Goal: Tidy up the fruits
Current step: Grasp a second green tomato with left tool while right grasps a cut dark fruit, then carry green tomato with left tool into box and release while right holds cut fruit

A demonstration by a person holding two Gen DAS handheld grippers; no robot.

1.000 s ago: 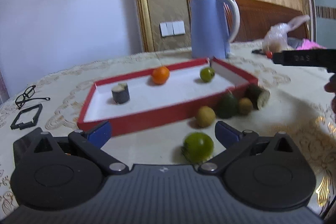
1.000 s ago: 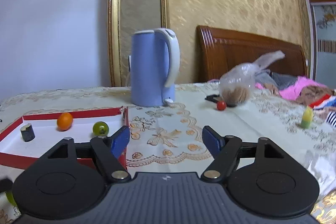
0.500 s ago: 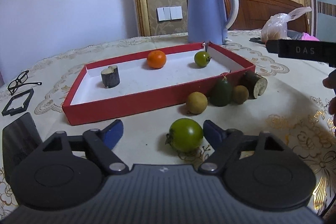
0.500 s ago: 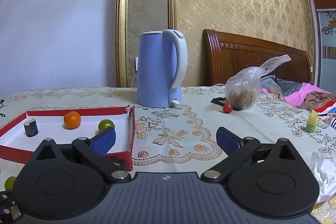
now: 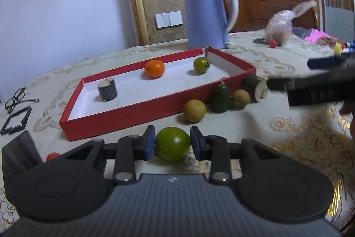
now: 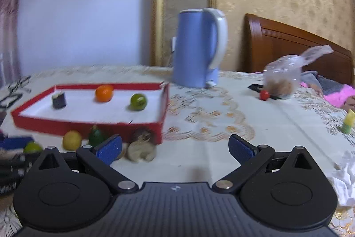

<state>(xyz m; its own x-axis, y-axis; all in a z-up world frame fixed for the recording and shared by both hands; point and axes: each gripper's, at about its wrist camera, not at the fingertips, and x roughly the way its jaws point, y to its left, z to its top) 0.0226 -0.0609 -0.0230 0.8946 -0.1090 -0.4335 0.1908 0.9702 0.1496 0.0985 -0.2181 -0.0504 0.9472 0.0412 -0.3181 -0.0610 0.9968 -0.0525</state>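
My left gripper (image 5: 172,143) is shut on a large green tomato (image 5: 173,143) resting on the tablecloth in front of the red tray (image 5: 115,126). The tray holds an orange (image 5: 154,68), a small green fruit (image 5: 201,64) and a dark log piece (image 5: 107,89). Before the tray's front wall lie a yellow-brown fruit (image 5: 194,110), an avocado (image 5: 220,98), a brown fruit (image 5: 241,98) and a log stub (image 5: 255,87). My right gripper (image 6: 175,149) is open and empty, near the tray's right corner (image 6: 163,126); the log stub (image 6: 141,149) lies by its left finger.
A blue kettle (image 5: 206,17) stands behind the tray. A plastic bag (image 6: 283,76) and a small red fruit (image 6: 264,94) are at the back right. Glasses (image 5: 16,99) and a black frame (image 5: 15,121) lie at the left. A small orange-red fruit (image 5: 52,156) sits by my left gripper.
My left gripper closed its fingers on the green tomato. My right gripper swung left and down toward the fruits in front of the tray.
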